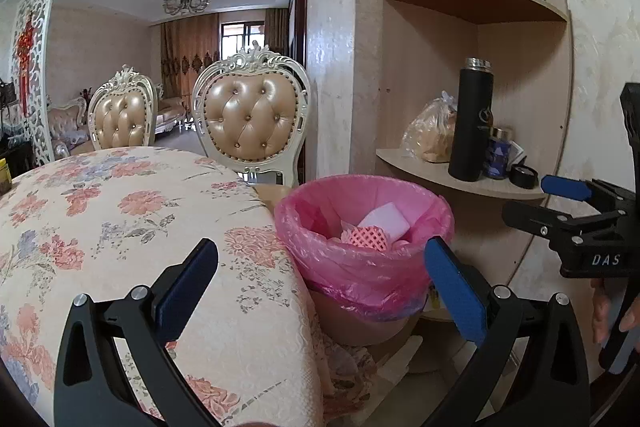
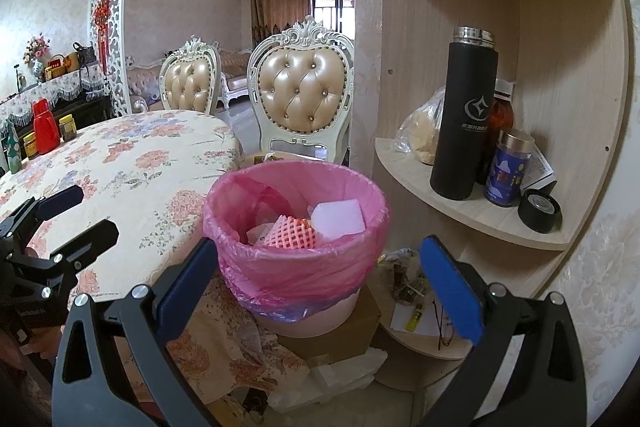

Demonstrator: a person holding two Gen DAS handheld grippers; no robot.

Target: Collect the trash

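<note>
A bin with a pink liner (image 1: 362, 251) stands beside the table; it also shows in the right wrist view (image 2: 296, 247). Inside lie a pink foam fruit net (image 2: 292, 231) and a white foam block (image 2: 338, 217). My left gripper (image 1: 320, 273) is open and empty, held over the table edge just left of the bin. My right gripper (image 2: 316, 271) is open and empty, in front of the bin. The right gripper shows at the right edge of the left wrist view (image 1: 536, 203), and the left gripper at the left edge of the right wrist view (image 2: 86, 213).
A table with a floral cloth (image 1: 120, 227) lies to the left, with bottles and jars (image 2: 44, 131) at its far end. Two padded chairs (image 1: 252, 119) stand behind. A corner shelf (image 2: 480, 215) holds a black flask (image 2: 464, 119), jars and a bag. Paper scraps lie on the lower shelf (image 2: 416, 307).
</note>
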